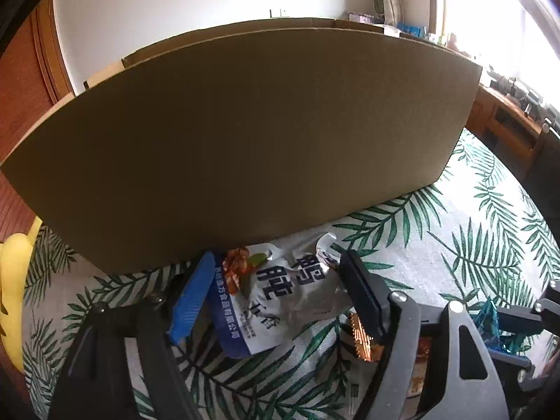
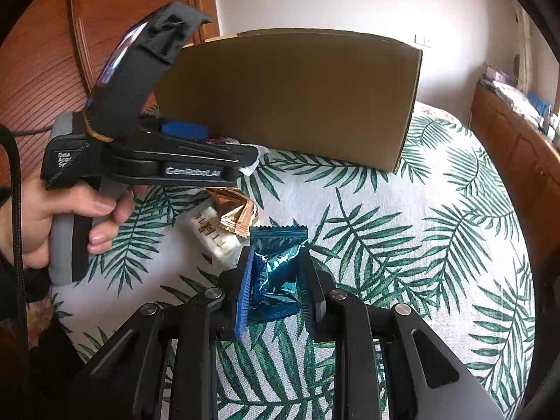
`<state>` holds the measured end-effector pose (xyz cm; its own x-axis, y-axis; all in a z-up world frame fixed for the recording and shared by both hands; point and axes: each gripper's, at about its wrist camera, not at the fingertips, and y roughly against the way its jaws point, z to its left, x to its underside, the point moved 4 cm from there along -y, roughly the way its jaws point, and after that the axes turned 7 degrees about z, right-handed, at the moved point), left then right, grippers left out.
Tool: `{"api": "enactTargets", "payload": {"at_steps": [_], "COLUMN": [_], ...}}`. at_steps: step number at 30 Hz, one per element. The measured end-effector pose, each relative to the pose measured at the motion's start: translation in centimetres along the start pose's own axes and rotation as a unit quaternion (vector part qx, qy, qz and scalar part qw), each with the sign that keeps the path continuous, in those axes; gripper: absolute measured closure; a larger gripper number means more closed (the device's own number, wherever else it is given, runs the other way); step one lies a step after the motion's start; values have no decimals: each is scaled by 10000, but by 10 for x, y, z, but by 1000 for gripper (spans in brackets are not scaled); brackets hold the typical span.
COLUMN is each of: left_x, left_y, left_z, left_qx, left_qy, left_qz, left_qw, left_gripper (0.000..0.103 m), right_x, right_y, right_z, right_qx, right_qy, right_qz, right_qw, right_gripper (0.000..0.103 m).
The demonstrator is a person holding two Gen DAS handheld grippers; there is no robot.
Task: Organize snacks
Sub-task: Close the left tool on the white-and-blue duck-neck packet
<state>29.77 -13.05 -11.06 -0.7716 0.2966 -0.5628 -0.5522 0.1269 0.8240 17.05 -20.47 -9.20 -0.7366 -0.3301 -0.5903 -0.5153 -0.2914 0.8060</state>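
A white foil snack packet (image 1: pixel 280 297) with a blue band and dark characters lies on the leaf-print cloth against a tall cardboard box (image 1: pixel 245 140). My left gripper (image 1: pixel 276 262) is open and straddles it, the blue pad (image 1: pixel 190 297) at its left edge and the black finger (image 1: pixel 360 290) over its right. My right gripper (image 2: pixel 277 255) is shut on a crumpled teal foil packet (image 2: pixel 276 276) just above the cloth. Left of it lie a copper-coloured wrapper (image 2: pixel 238 217) and a white packet (image 2: pixel 213 234). The inside of the box (image 2: pixel 297 98) is hidden.
A person's hand (image 2: pixel 70 210) holds the left gripper's handle. A yellow object (image 1: pixel 14 280) lies at the cloth's left edge. Wooden cabinets (image 2: pixel 518 161) run along the right, and a wooden door (image 2: pixel 42 70) stands at the left. Bare leaf-print tablecloth (image 2: pixel 420 245) lies right of the box.
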Motion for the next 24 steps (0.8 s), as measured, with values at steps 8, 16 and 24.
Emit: {"api": "enactTargets", "payload": {"at_steps": [8,16,24], "left_x": [-3,-3,8], "left_y": [-16,-17,-1], "left_z": [0,-1,4], "left_qx": [183,242,463], "left_qy": [242,273,240], "left_qz": [329,364,169], "left_qw": [9990,9987,9985], "left_gripper": [15,12,29], "right_x": [3,4,3], "right_y": [1,4,3], "right_z": [14,7,4], "right_qx": [305,192,176], "right_qy": [333,173,145], "right_qz": [-34,-54,-64], "right_qw": [9990,9997,9997], "right_gripper": [80,80,80]}}
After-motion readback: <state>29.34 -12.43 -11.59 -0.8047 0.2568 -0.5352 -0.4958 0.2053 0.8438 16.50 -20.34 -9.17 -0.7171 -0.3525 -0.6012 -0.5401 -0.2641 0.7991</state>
